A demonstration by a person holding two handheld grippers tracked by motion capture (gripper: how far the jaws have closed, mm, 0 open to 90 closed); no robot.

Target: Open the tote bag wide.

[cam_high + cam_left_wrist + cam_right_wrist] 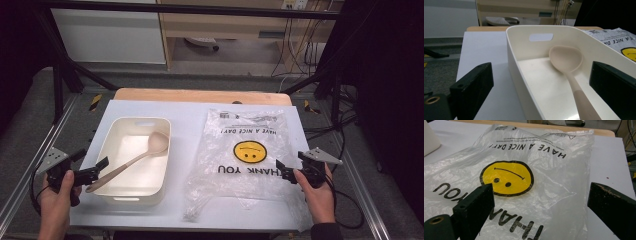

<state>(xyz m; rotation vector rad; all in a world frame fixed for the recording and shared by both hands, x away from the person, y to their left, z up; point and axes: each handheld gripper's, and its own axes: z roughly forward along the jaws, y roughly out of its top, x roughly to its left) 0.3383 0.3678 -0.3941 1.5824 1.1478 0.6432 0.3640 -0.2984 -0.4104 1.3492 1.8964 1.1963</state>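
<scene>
White tabletop (pixel 200 112) in front of me, a wooden board (pixel 200 95) sticking out along its far edge. Aluminium rails (pixel 30 170) run down both sides, with a strip of yellow-black tape (pixel 95 101) at each far corner. Black frame bar (pixel 200 9) crosses overhead and slanted struts (pixel 75 70) come down from it. Grey carpet (pixel 30 115) all round. Beyond the table: white cabinet (pixel 107 35) on the left, wooden shelf unit (pixel 225 25) beside it, a castor base (pixel 202 44) underneath, cables (pixel 295 50) hanging at the right.
</scene>
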